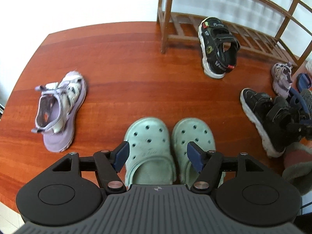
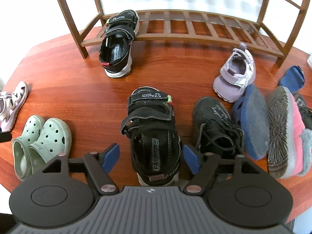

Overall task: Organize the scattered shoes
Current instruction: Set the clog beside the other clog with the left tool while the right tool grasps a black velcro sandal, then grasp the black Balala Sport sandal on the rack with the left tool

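Two green clogs [image 1: 169, 146] sit side by side on the wooden surface [image 1: 126, 74], toes pointing the same way — looks like a finished pair, parked neatly on purpose. The left gripper [image 1: 158, 156] hangs right over them with its blue pads apart and nothing between them, so it isn't gripping either clog.

The right gripper [image 2: 150, 158] is spread wide too, straddling the heel end of a black sandal [image 2: 152, 132] without pressing on it. Its partner, the other black sandal [image 2: 119, 42], has its toe propped on the bottom slats of the wooden shoe rack [image 2: 195, 25], heel on the surface — well apart from its mate, so pairing those two seems the likely next job.

The rest is properly scattered: one lilac sandal [image 1: 58, 111] off to the left alone, its twin [image 2: 236, 78] near the rack's right leg, and a heap of a black lace-up shoe [image 2: 212, 124], a blue slipper [image 2: 253, 122] and a pink slipper [image 2: 286, 132], both tipped sole-up. The rack holds nothing fully yet — plenty still to do.
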Demonstrator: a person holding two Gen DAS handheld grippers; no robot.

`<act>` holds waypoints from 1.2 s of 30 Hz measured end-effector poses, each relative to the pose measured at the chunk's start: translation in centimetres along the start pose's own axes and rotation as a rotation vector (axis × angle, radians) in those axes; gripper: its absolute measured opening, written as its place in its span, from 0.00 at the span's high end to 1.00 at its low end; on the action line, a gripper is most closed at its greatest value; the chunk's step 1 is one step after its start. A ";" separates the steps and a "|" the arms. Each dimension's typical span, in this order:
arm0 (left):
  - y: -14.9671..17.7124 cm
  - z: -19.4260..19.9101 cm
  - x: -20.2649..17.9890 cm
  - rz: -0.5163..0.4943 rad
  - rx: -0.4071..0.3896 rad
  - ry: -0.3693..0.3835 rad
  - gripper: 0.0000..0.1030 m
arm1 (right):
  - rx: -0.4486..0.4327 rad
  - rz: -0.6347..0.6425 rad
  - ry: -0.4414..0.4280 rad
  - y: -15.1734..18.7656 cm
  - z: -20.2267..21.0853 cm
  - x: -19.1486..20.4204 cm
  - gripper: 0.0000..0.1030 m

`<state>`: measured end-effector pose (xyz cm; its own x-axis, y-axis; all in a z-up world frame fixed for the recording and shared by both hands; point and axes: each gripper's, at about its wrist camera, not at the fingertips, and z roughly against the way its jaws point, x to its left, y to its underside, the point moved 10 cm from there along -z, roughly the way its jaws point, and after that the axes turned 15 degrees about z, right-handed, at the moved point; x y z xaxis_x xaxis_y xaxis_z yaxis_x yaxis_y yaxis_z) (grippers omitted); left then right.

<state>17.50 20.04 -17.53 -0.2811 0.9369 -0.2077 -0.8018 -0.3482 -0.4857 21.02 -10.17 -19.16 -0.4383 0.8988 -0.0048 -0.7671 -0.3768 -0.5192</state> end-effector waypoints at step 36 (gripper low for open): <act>-11.4 -7.1 -13.4 -0.055 -0.009 0.140 0.10 | 0.166 0.301 0.012 -1.6 -10.8 1.0 0.19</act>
<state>34.19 11.25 -15.23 -0.1601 0.9414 -0.2970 -0.8089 -0.2975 -0.5071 26.88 -6.23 -27.60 -0.6517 0.7440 -0.1477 -0.6703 -0.6560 -0.3471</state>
